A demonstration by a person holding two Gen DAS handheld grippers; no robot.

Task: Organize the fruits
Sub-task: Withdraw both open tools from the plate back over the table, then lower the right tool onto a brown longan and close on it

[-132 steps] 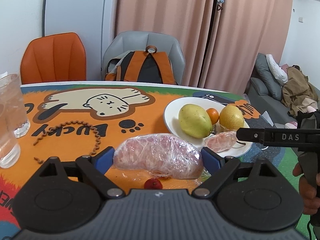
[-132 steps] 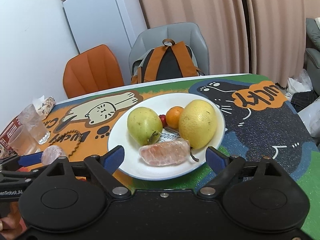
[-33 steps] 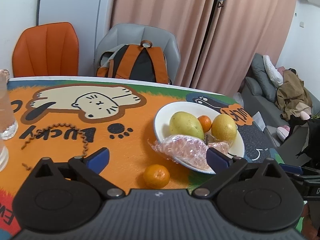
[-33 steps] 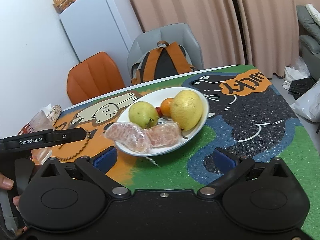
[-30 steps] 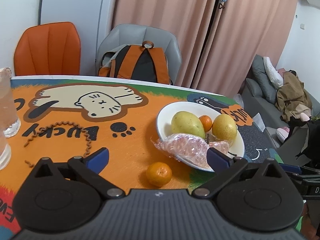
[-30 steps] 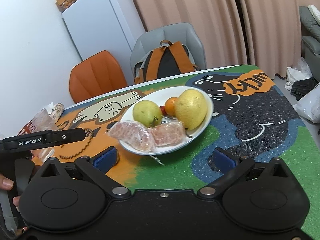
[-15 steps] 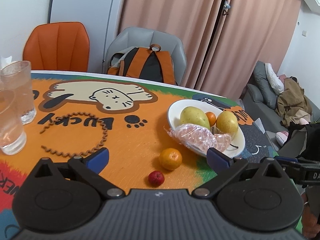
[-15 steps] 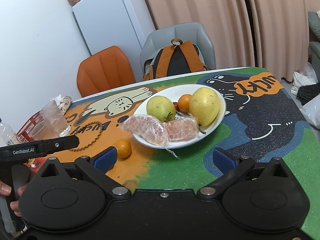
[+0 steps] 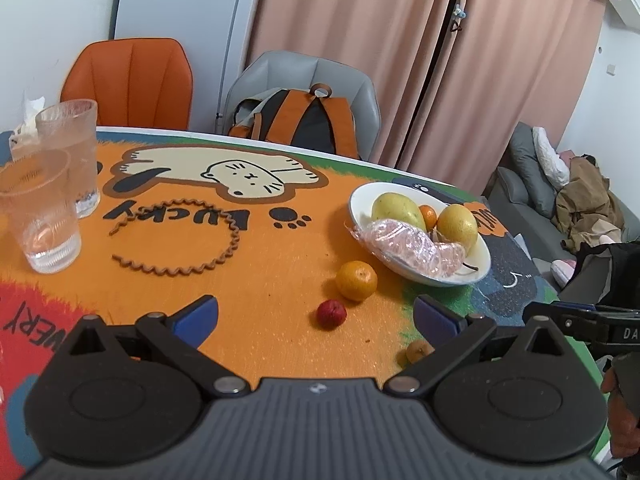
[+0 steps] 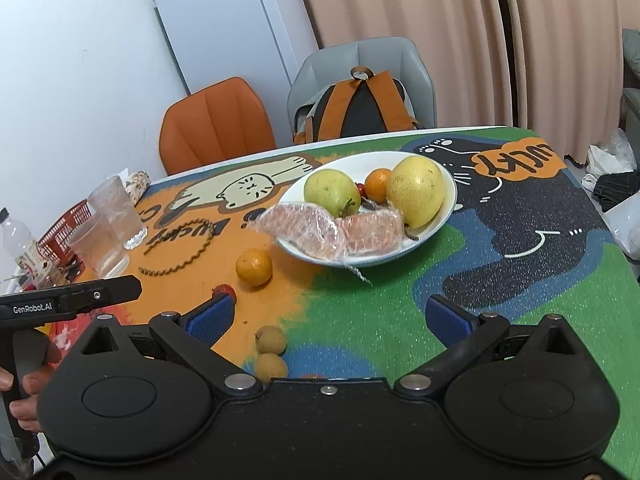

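Here the white plate (image 10: 448, 204) holds 2 wrapped pomelo pieces (image 10: 332, 232), a green pear (image 10: 330, 190), a yellow fruit (image 10: 416, 192) and a small orange (image 10: 377, 184). Just beside it on the tablecloth (image 10: 400, 312) lie a mandarin (image 9: 356, 281), a red berry (image 9: 331, 313) and 2 longans (image 10: 271, 347). The left gripper (image 9: 316, 316) and right gripper (image 10: 328, 316) both gape wide, gripping nothing.

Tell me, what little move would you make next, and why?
Probably lower the open left tool onto the loose orange. It sits on the table beside the plate, nearest of the stray fruit, and neither tool holds anything.
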